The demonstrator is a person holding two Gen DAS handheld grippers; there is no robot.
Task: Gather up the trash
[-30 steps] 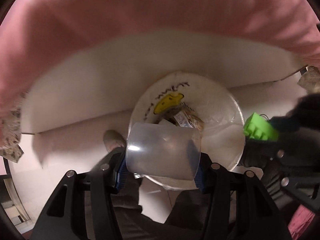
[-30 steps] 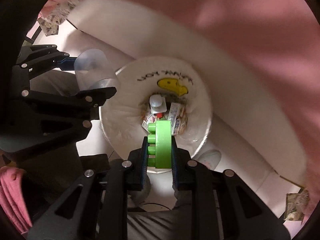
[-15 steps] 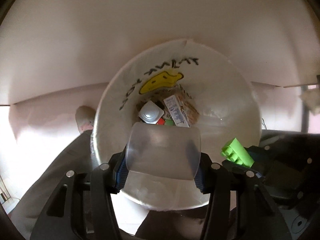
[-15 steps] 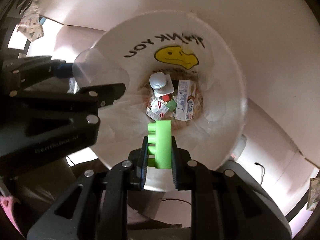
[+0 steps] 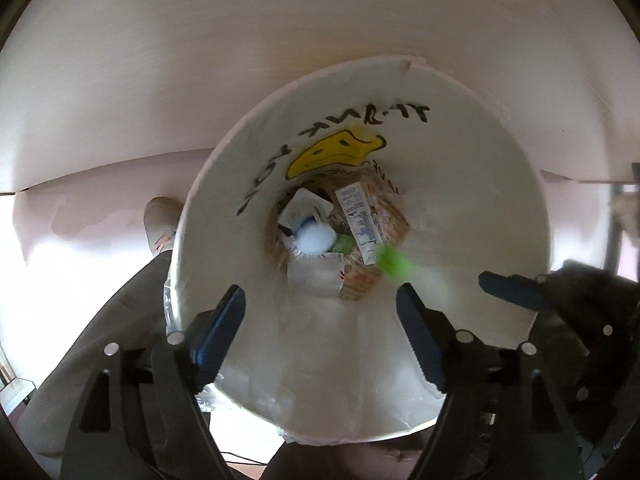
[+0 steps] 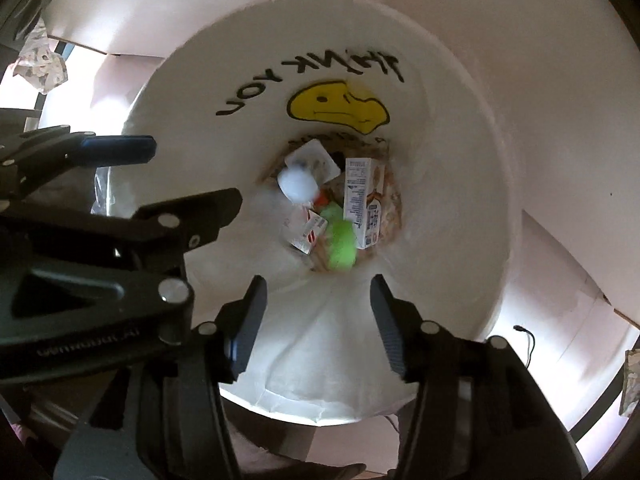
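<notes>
A white bin bag (image 5: 480,184) (image 6: 452,160) with a yellow smiley and black lettering gapes below both grippers. My left gripper (image 5: 320,320) is open and empty over its mouth. My right gripper (image 6: 318,320) is open and empty beside it. A clear plastic cup (image 5: 316,238) (image 6: 296,186) and a green toy block (image 5: 394,264) (image 6: 340,246), both blurred, are down among the trash at the bottom, with small cartons (image 5: 358,220) (image 6: 362,208) and wrappers.
The underside of a white table (image 5: 280,60) spans above the bag. A person's trouser leg and shoe (image 5: 160,220) are left of the bag. A cable (image 6: 524,332) lies on the floor at right.
Both grippers moved over the bag and opened. The clear cup left the left gripper and the green block left the right gripper; both have dropped into the bag.
</notes>
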